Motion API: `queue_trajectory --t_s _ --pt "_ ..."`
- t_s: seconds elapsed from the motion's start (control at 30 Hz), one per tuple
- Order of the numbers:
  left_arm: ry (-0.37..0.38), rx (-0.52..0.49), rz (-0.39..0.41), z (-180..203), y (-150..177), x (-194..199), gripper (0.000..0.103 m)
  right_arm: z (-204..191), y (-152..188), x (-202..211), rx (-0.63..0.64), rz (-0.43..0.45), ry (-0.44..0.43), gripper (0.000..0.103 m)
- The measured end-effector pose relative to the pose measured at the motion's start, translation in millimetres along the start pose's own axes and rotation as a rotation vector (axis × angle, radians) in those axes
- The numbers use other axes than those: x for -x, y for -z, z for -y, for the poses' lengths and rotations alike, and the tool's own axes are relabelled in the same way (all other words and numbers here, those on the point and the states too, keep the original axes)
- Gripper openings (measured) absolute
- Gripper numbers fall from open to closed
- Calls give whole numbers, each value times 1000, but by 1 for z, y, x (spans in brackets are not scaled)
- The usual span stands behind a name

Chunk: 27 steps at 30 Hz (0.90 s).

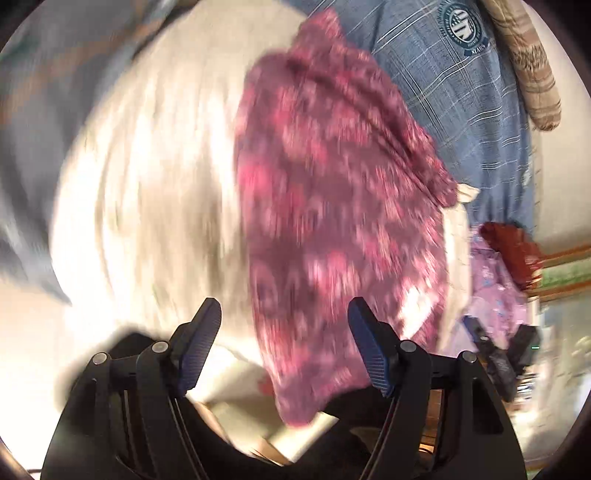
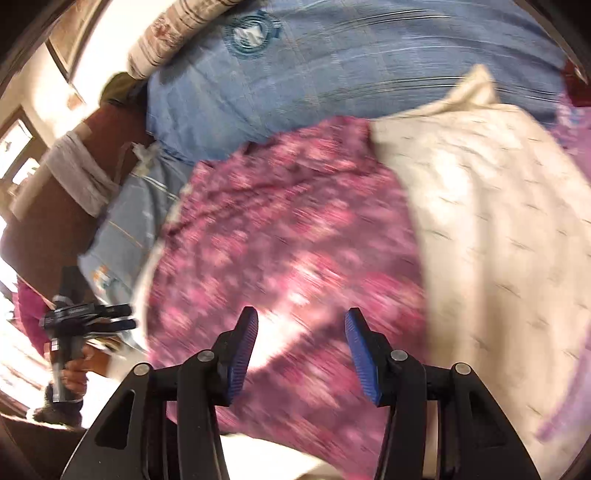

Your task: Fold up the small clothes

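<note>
- The pink patterned garment is spread over a cream cloth, crumpled rather than flat, so it is judged not yet folded; both views are heavily blurred.
- The left claw is seen with its jaws wide apart and nothing between the blue pads; it hangs near the garment's lower edge, probably so that a hem can be taken.
- The right claw is likewise spread wide and empty, poised above the middle of the same garment, with the cream cloth just beside it.
- Whether either claw touches the fabric cannot be told.
- A blue checked sheet lies beyond the garment, with a rolled beige blanket at its far edge.
- A round emblem is printed on the sheet; ringed lettering is present, but only letters like "STA" on a lower banner can be made out.
- A purple cloth and a red cloth are heaped aside, presumably awaiting folding.
</note>
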State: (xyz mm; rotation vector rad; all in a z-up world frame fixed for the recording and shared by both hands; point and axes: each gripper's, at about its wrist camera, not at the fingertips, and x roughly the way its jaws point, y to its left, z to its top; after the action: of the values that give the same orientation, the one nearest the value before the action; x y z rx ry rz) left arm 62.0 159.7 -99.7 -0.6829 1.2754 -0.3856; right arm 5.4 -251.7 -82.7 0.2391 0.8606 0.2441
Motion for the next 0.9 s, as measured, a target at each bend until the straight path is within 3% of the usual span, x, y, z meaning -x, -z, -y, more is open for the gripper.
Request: queue_trajectory --t_s 0.1,0.23,0.3,0.47,0.57,0.6,0.63,0.67,0.7,0.73,0.8,0.9 --pt "76 41 -41 -6 34 -15 71 27 21 15 -49 -11 73 52" --pt "128 47 -95 -8 66 -36 71 60 41 12 -138 -62 95 55" --pt "142 62 -117 -10 72 -45 71 68 49 7 -161 -87 93 55" --pt "142 71 -100 -4 71 -52 71 68 67 -13 -189 -176 34 71" --pt "132 51 -77 -2 71 -53 70 59 78 -17 -159 -189 15 71" --pt "131 56 -77 -2 70 -54 65 57 78 -17 -143 -184 17 69" --pt "135 56 -81 -1 69 -55 47 57 78 -17 -133 -187 19 52" --pt "141 48 -92 1 69 -58 35 58 77 -16 -127 -191 23 12" --pt "129 27 -96 5 69 -58 22 57 76 -15 -126 -216 -19 3" --pt "110 9 -91 7 70 -58 22 55 76 -15 -122 -232 -38 6" --pt "103 8 -94 9 69 -60 22 47 77 -14 -59 -243 2 11" --pt "111 35 -109 6 67 -64 22 58 78 -24 -120 -267 -10 25"
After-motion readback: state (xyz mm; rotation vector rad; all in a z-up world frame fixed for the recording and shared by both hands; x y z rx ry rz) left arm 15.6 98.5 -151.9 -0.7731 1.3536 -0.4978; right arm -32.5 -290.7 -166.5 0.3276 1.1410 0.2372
